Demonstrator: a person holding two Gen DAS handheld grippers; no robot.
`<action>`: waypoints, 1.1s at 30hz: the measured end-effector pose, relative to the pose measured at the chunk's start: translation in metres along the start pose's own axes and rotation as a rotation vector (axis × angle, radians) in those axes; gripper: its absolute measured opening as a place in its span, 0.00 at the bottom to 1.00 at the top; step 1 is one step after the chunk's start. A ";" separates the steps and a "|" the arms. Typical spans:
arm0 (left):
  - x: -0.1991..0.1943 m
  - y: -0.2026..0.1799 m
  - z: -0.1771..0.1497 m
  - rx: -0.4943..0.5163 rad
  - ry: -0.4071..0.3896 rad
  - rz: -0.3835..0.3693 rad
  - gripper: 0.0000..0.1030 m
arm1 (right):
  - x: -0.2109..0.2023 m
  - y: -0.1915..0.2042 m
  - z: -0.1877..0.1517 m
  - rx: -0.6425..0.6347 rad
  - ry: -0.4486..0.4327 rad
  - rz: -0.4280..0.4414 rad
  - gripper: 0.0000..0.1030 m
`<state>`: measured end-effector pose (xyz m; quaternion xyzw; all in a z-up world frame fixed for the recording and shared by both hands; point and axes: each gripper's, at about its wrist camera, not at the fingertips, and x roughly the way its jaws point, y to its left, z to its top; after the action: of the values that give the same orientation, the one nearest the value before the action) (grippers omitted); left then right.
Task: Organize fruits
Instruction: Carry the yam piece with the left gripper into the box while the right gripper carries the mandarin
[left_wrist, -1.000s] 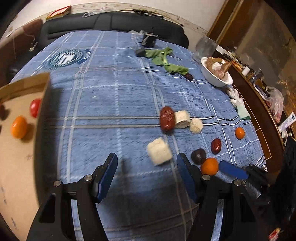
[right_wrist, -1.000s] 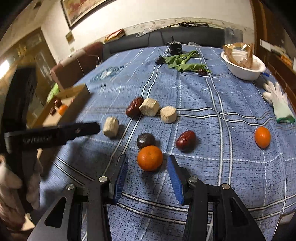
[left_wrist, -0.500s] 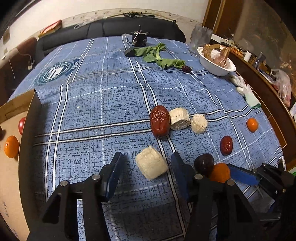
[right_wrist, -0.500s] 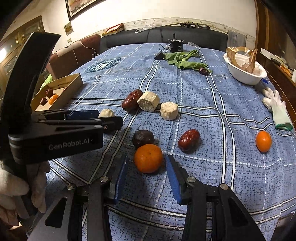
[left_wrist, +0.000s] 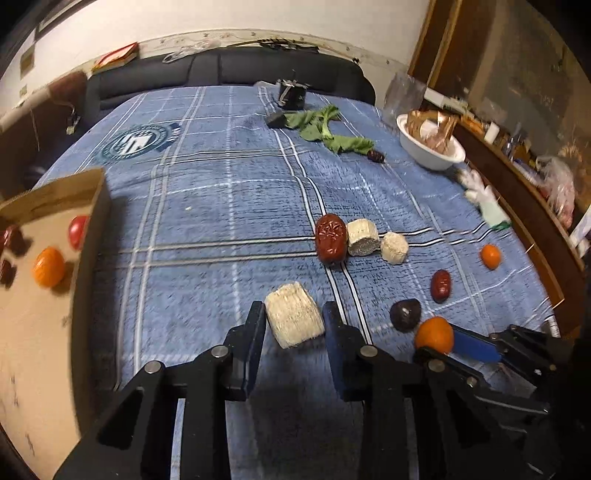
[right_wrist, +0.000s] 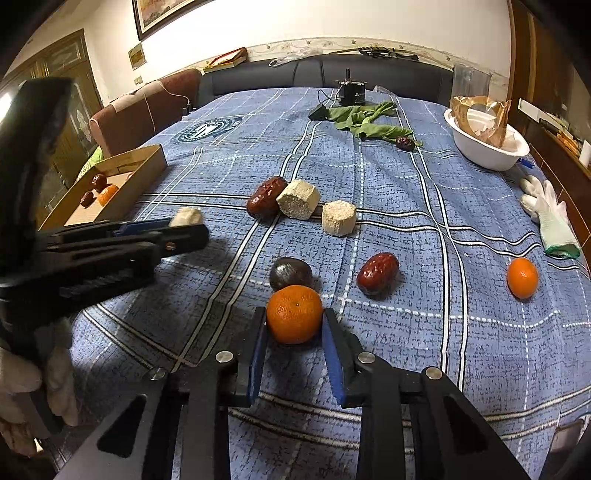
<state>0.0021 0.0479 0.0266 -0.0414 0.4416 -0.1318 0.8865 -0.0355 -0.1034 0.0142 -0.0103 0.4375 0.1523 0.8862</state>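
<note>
Blue plaid tablecloth (left_wrist: 229, 192) covers the whole table; a round crest emblem (left_wrist: 138, 139) is printed near its far left corner.

Brown cardboard tray (left_wrist: 44, 321) sits at the left edge of the cloth. Inside it: a small orange (left_wrist: 48, 266), a red cherry tomato (left_wrist: 77, 232) against the tray wall, and dark dates, blurred.

White plastic bowl (right_wrist: 487, 142) with crumpled brown wrapping, far right. White work glove with green cuff (right_wrist: 550, 218) just in front of it, near the table edge. Green leafy stalk (right_wrist: 364, 120) far centre, a small black device (right_wrist: 351, 92) behind it.

Left gripper (left_wrist: 294, 320): both black fingers pressed against the sides of a pale ridged cylinder chunk (left_wrist: 293, 319), gripping it. Whether the chunk is off the cloth, cannot tell.

Right gripper (right_wrist: 294, 324): blue-padded fingers clamped on either side of a round orange mandarin (right_wrist: 294, 314), which rests on the cloth. A dark brown round fruit (right_wrist: 290, 273) sits just behind the mandarin, touching or nearly so.

Loose on the cloth, mid-table: a large wrinkled red date (right_wrist: 266, 197) touching a pale hexagonal chunk (right_wrist: 298, 205); a second pale chunk (right_wrist: 339, 218) just beside that. A smaller red date (right_wrist: 377, 273) right of the dark fruit. A second small mandarin (right_wrist: 522, 277) well apart, far right.
</note>
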 end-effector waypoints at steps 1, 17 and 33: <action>-0.007 0.006 -0.002 -0.028 -0.001 -0.019 0.29 | -0.002 0.001 0.000 0.000 -0.003 0.001 0.30; -0.134 0.183 -0.022 -0.362 -0.179 0.237 0.30 | -0.033 0.118 0.051 -0.144 -0.079 0.206 0.31; -0.062 0.263 0.017 -0.334 0.067 0.259 0.30 | 0.092 0.252 0.101 -0.333 0.105 0.229 0.31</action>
<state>0.0312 0.3170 0.0348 -0.1260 0.4882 0.0568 0.8617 0.0247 0.1764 0.0336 -0.1146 0.4502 0.3214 0.8252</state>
